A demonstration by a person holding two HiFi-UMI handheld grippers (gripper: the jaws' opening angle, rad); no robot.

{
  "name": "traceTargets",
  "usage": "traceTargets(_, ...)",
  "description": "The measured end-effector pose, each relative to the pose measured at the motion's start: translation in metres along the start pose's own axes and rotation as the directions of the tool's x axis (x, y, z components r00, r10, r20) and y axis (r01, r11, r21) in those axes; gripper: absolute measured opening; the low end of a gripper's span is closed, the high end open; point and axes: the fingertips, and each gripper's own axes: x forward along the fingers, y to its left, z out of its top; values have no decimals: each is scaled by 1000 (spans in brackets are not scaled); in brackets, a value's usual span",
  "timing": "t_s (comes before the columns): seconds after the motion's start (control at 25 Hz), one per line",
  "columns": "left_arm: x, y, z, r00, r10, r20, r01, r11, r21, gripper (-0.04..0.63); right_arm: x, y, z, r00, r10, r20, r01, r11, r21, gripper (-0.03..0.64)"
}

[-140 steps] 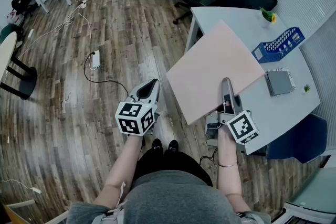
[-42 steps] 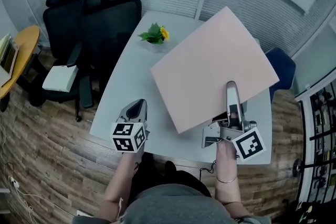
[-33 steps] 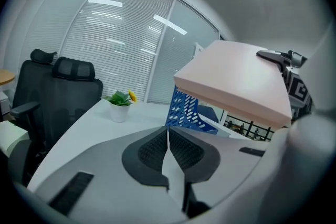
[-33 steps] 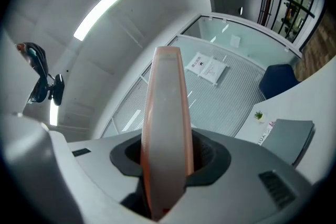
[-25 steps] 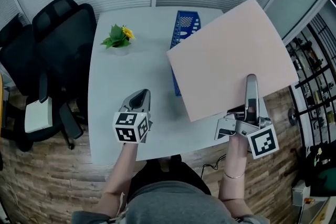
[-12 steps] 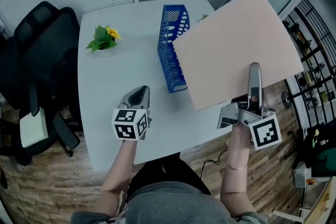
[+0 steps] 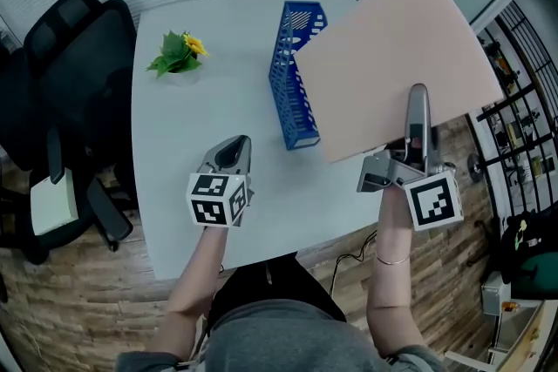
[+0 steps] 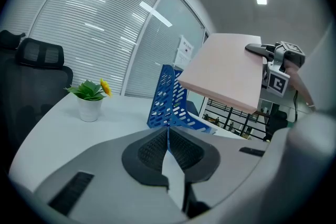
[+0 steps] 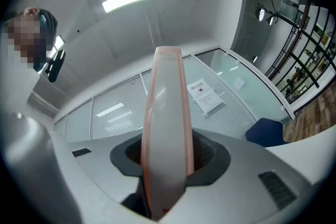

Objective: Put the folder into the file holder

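Observation:
A large pink folder point(image 7: 397, 57) hangs in the air above the right side of the white table point(image 7: 218, 100), its left edge over the blue mesh file holder point(image 7: 295, 83). My right gripper point(image 7: 418, 100) is shut on the folder's near edge; in the right gripper view the folder point(image 9: 164, 92) runs edge-on between the pads. My left gripper point(image 7: 234, 145) hovers over the table's front, shut with nothing in it. In the left gripper view the file holder point(image 8: 168, 102) stands straight ahead of the closed pads point(image 8: 157, 147), with the folder point(image 8: 226, 78) above and to its right.
A small potted plant point(image 7: 179, 57) with a yellow flower stands at the table's far left. Black office chairs point(image 7: 61, 57) stand left of the table. A black metal rack point(image 7: 514, 39) and wooden floor lie to the right. Blinds and glass walls close off the back.
The folder and right gripper have drifted right relative to the file holder, which now shows almost fully beside the folder. The left gripper has stayed shut over the table's front.

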Motion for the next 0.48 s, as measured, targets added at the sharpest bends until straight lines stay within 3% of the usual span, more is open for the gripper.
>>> traceTargets(0.48, -10, 24, -3, 999, 50, 1, -50, 999, -20, 29, 35, 16, -24, 1000, 26, -18, -28, 988, -149, 161)
